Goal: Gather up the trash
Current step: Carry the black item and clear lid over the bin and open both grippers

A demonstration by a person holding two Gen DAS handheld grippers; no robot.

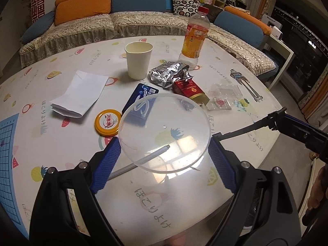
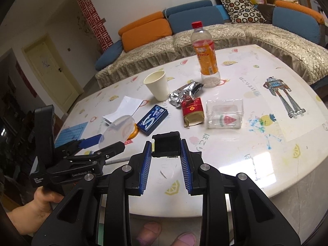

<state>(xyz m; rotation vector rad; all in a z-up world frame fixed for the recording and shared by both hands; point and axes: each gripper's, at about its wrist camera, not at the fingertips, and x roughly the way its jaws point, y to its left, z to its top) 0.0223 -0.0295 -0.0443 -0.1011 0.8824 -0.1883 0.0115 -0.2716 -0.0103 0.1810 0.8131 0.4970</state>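
Note:
My left gripper (image 1: 164,151) is shut on a clear round plastic lid (image 1: 164,132), its blue pads pressing the rim on both sides, held above the table. In the right wrist view the same lid (image 2: 116,128) shows in the left gripper (image 2: 98,141) at the left. My right gripper (image 2: 166,146) is shut on a small black box (image 2: 166,144) above the table's near edge. Trash on the table: a paper cup (image 1: 139,60), a bottle (image 1: 194,37), a foil wrapper (image 1: 170,73), a red pack (image 1: 189,91), a blue box (image 1: 141,98), a yellow lid (image 1: 107,122), folded white paper (image 1: 80,94) and a clear container (image 1: 223,96).
A grey pen (image 1: 139,162) lies under the held lid. The round table (image 2: 276,180) has a printed cover, and its edge curves near me. A sofa (image 1: 114,22) with cushions runs behind it. A hand (image 2: 39,203) holds the left gripper's handle.

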